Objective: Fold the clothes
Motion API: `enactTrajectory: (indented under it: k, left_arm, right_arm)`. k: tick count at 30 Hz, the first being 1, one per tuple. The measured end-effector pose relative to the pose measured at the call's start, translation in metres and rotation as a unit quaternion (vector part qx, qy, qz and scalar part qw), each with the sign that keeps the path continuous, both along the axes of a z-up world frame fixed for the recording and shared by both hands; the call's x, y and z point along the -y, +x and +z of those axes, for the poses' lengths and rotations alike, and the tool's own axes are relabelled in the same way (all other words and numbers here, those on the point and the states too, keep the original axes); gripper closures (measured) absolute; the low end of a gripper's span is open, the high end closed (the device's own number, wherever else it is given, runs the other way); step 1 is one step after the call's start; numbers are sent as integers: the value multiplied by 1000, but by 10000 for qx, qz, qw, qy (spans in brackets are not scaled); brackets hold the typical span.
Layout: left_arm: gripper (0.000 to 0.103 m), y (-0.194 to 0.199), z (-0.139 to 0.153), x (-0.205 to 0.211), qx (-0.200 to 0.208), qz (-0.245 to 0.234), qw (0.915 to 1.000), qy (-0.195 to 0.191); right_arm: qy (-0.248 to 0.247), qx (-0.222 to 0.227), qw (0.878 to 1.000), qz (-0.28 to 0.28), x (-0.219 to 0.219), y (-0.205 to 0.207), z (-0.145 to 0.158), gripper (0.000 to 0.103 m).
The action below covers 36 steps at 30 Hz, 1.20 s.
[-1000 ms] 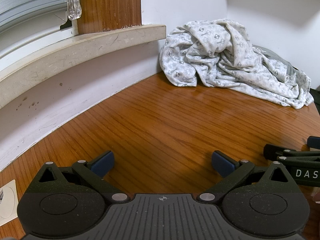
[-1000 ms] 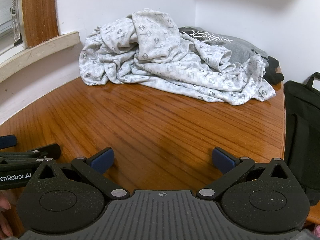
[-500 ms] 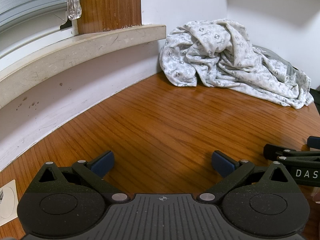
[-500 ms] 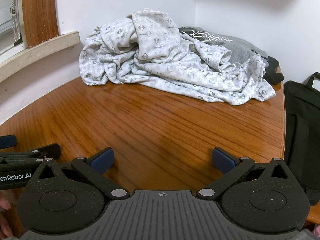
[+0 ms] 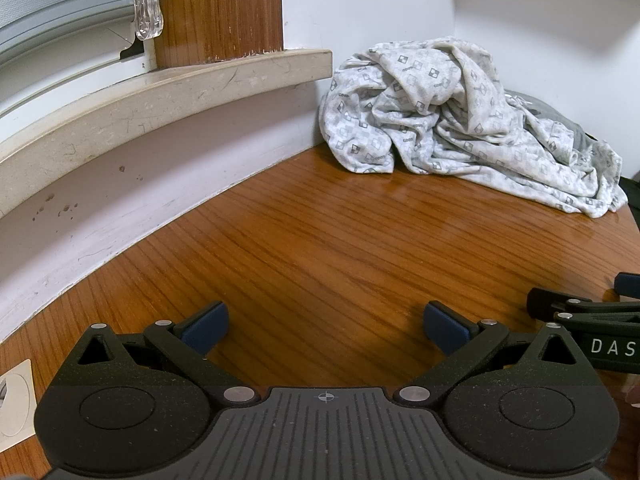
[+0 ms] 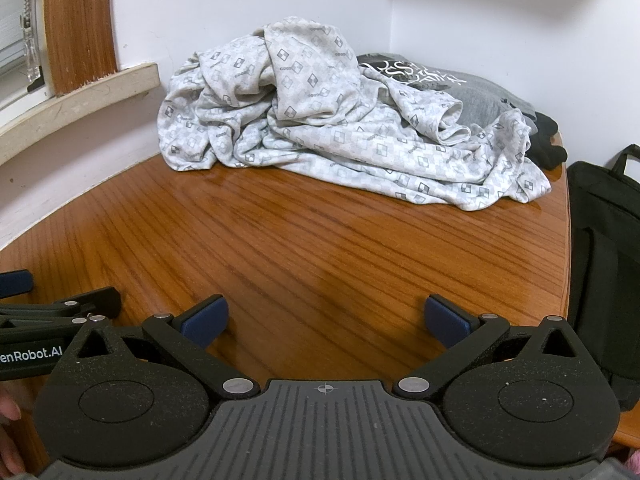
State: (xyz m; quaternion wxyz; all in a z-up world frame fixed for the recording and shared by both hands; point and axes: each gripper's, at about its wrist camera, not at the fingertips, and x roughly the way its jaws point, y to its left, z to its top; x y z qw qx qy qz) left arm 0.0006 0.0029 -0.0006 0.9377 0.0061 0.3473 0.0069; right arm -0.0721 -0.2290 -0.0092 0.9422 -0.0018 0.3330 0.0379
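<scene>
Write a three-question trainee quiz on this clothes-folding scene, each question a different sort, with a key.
1. True or false: the left claw is shut on the patterned white garment.
2. Multiple choice: in the right wrist view, what lies behind the patterned white garment, partly covered by it? A) a grey printed T-shirt B) a red towel C) a pair of jeans
3. Fill in: beyond the right edge of the wooden table sits a black ____.

Key: 1 false, both claws are open and apart from the heap, the right claw too; 2 A; 3 bag.
</scene>
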Motion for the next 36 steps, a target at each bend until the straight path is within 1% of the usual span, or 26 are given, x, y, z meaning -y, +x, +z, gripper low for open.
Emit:
enactTrajectory:
  k: [28, 31, 34, 36]
  left_arm:
    - [0, -1, -1, 3, 21, -9, 10000, 12]
    - [0, -4, 0, 1, 49, -212, 9997, -86]
    - [0, -13, 9, -10, 474, -357, 9972, -449]
    - [0, -18, 17, -15, 734, -354, 9947, -629]
  right_arm:
    - [-1, -2, 10000, -5, -1, -1, 0, 0]
    - [15, 2, 9996, 268, 1, -1, 0, 0]
    - [76, -39, 9957, 925, 5, 2, 2, 0]
    - [186, -94, 9928, 1182, 11, 7, 7, 0]
